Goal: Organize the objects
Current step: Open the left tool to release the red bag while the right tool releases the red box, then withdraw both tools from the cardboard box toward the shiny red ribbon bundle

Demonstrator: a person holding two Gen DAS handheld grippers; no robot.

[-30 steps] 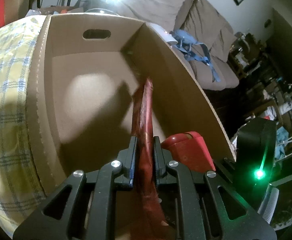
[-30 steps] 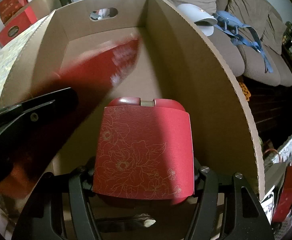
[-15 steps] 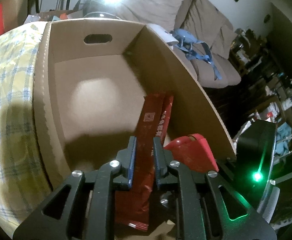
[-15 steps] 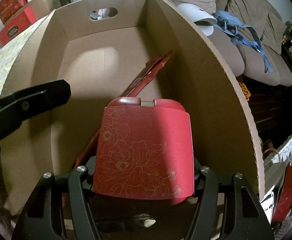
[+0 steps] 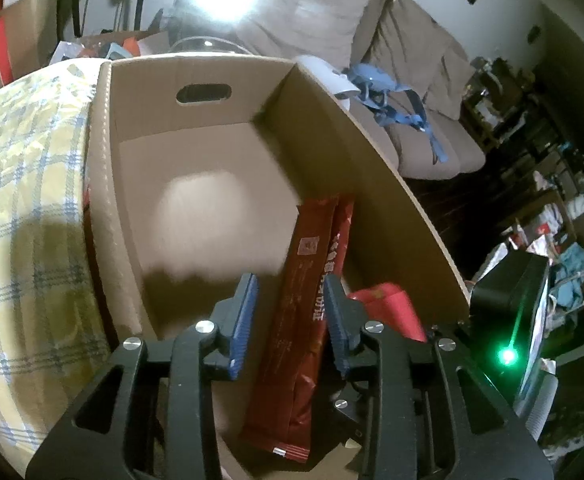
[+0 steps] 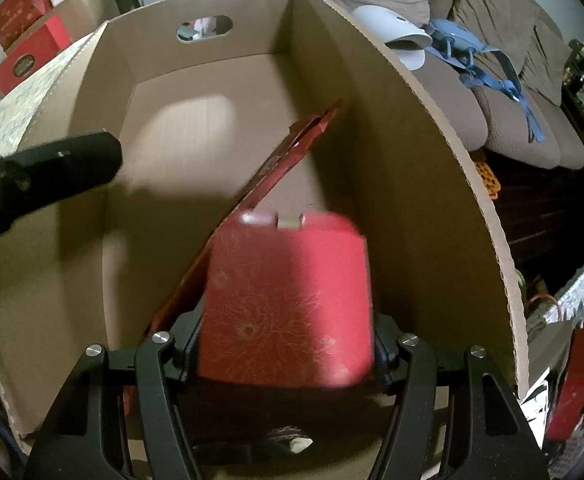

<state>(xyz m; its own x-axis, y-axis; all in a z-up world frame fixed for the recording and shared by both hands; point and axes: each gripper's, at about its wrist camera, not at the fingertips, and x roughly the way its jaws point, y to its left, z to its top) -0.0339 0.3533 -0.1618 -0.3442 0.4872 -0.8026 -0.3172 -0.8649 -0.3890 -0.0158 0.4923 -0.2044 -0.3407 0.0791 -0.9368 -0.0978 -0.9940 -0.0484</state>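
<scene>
An open cardboard box [image 5: 196, 128] lies in front of me, also in the right wrist view [image 6: 412, 168]. A long red snack packet [image 5: 308, 304] leans inside it against the right wall; it also shows in the right wrist view [image 6: 292, 152]. My left gripper [image 5: 288, 320] is open around the packet, with a gap on the left pad's side. My right gripper [image 6: 284, 344] is shut on a red flower-patterned case [image 6: 288, 300], held inside the box near the right wall. The case also shows in the left wrist view [image 5: 388, 308].
A yellow checked cloth [image 5: 20, 208] lies left of the box. A beige sofa [image 5: 392, 80] with a blue strap [image 6: 492, 76] and a white item [image 6: 396, 40] stands to the right. Red boxes [image 6: 24, 52] sit far left. Clutter fills the dark floor at right.
My left gripper has opened and let go of the red packet, which now leans against the box's right wall. The right gripper has shifted slightly with the case.
</scene>
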